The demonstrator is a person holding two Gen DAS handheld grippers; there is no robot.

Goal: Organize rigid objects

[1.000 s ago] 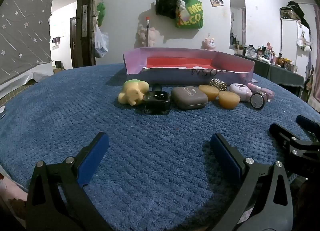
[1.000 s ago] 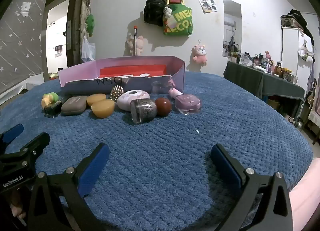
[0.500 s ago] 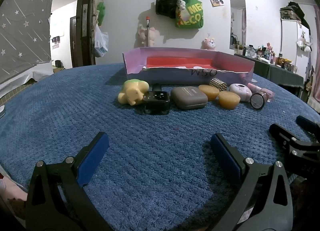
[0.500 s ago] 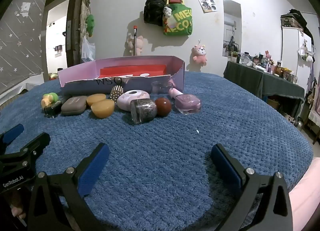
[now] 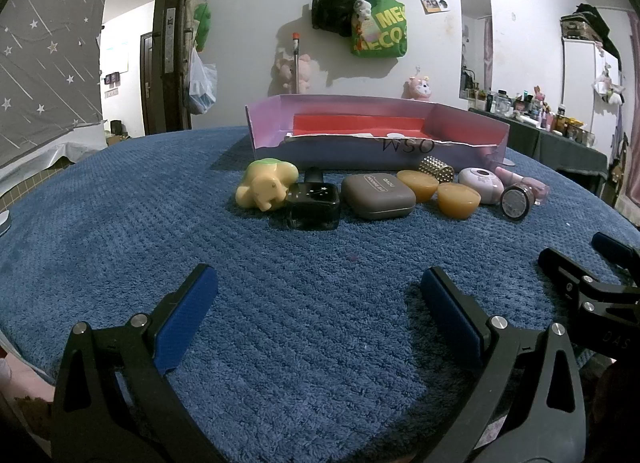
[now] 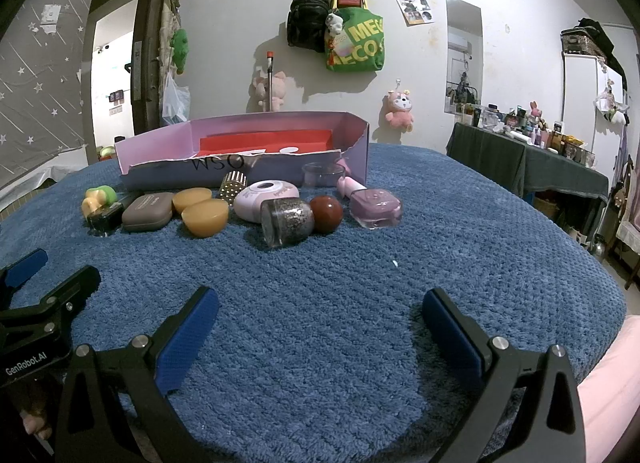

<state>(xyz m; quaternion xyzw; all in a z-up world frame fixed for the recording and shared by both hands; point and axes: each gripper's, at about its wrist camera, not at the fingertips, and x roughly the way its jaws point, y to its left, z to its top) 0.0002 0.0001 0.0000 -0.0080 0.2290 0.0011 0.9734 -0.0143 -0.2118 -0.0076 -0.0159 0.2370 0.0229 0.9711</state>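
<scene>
A row of small objects lies on the blue cloth in front of a pink box (image 5: 376, 151) (image 6: 244, 155): a yellow toy (image 5: 266, 187), a black square bottle (image 5: 314, 207), a grey case (image 5: 378, 195) (image 6: 147, 211), two amber halves (image 5: 458, 199) (image 6: 205, 217), a studded cylinder (image 6: 232, 183), a pink round case (image 6: 266, 201), a glitter jar (image 6: 286, 221), a red ball (image 6: 326, 213) and a pink nail polish bottle (image 6: 374, 207). My left gripper (image 5: 318, 299) is open and empty, short of the row. My right gripper (image 6: 320, 313) is open and empty, also short of it.
The blue cloth (image 5: 120, 223) covers a round table whose edge falls off at the right (image 6: 600, 283). A dark side table (image 6: 532, 159) with many bottles stands at the far right. Bags hang on the back wall. The other gripper shows at each view's side.
</scene>
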